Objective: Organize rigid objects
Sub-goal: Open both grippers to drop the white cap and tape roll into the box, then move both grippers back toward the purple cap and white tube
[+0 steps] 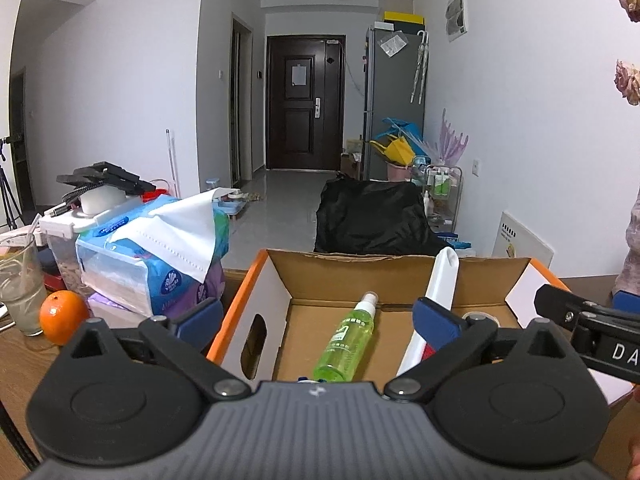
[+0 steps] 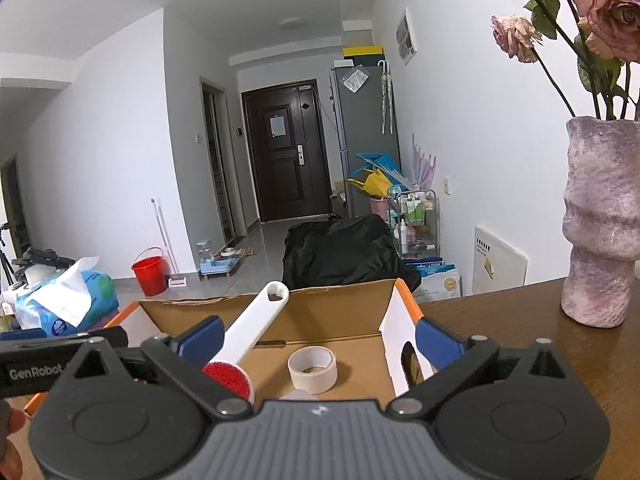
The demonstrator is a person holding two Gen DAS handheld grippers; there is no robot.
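The left gripper [image 1: 318,318] hangs over the near edge of an open cardboard box [image 1: 276,276] with orange outer sides. Its two blue fingers are spread wide and nothing is between them that they press. Below and ahead of this gripper, on the box floor, lies a green spray bottle [image 1: 347,338], with its white nozzle pointing away from the gripper. The bottle is between the two fingers in the view but they do not touch it. Just behind the right finger of this gripper, a white lint brush [image 1: 438,290] leans with its handle up against the far wall of the box.

The right gripper [image 2: 320,340] is also spread wide and holds nothing. Its left finger [image 2: 202,338] is just beside the white lint brush [image 2: 248,332]; whether they touch I cannot tell. The red head of the brush is near the gripper body, low in the box, and the handle with a heart-shaped hole goes up and away. Between the two fingers, on the box floor, stands a roll of beige tape [image 2: 313,369], apart from both fingers. The right finger of this gripper is outside the right side wall of the box [image 2: 396,320].

To the left of the left gripper, on the wooden table [image 1: 24,356], are an orange [image 1: 64,317], a glass with a straw [image 1: 20,288] and a blue tissue pack [image 1: 160,248]. To the right of the right gripper stands a pink vase [image 2: 600,224] with dry roses.
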